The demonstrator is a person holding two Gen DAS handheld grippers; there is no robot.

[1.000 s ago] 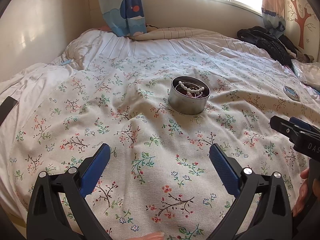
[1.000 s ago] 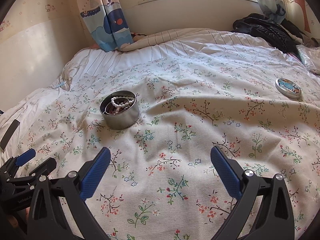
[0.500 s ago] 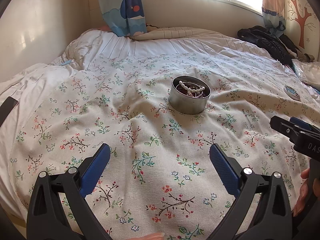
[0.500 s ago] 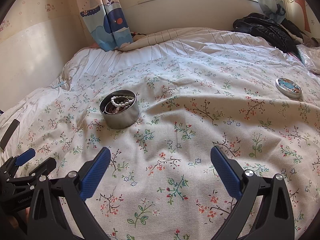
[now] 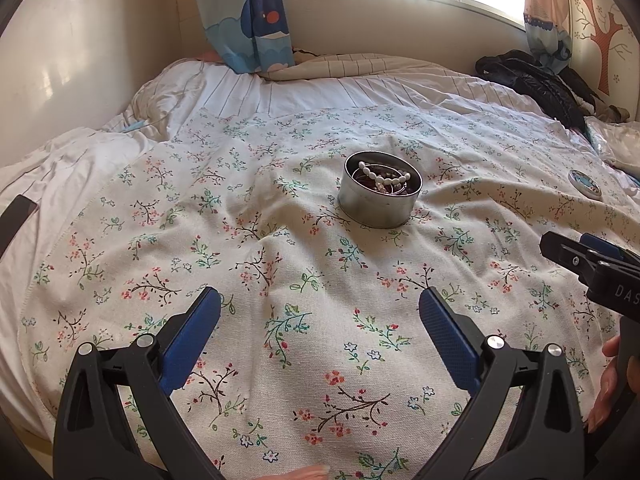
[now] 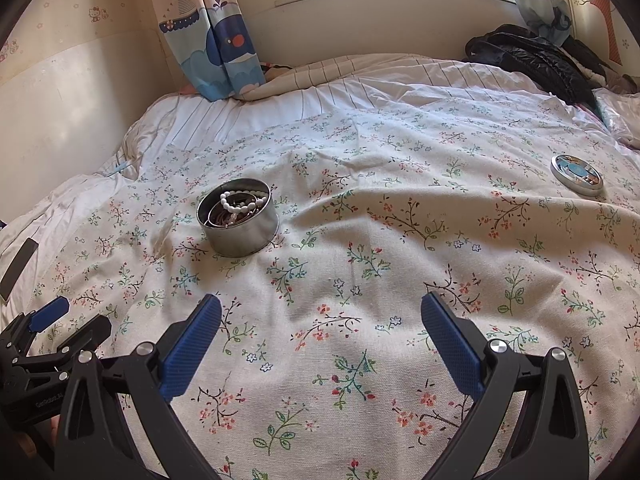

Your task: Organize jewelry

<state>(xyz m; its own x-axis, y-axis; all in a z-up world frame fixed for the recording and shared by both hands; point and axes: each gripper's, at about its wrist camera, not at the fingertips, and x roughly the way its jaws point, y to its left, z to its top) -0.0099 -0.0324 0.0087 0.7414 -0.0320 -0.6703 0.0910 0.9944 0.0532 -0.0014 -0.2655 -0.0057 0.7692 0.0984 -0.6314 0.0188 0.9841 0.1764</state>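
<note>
Left gripper (image 5: 319, 308): jaws spread wide, empty, hovering low over the floral bedspread (image 5: 280, 264). Right gripper (image 6: 321, 314): same, released, nothing between the pads. Both sit side by side at the near edge of the bed, each visible at the margin of the other's view.

Change over the last second: almost none. Framing shifted only slightly in the left view; tin, lid and cloth lie as before. Neither gripper has closed or advanced. Reads as a pause.

Mid-bed: round metal tin (image 5: 379, 189), upright, open, well ahead of both grippers. White bead bracelet (image 5: 385, 176) draped over darker pieces inside; those are too small to identify.

Farther right: the tin's lid (image 6: 576, 180) flat on the bedspread, well apart from the tin.

Judgement: jewelry appears gathered in the tin; fitting the lid likely remains, nearer the right gripper.

Far: black jacket (image 6: 532, 60), whale-print curtain (image 6: 218, 50), window.
</note>
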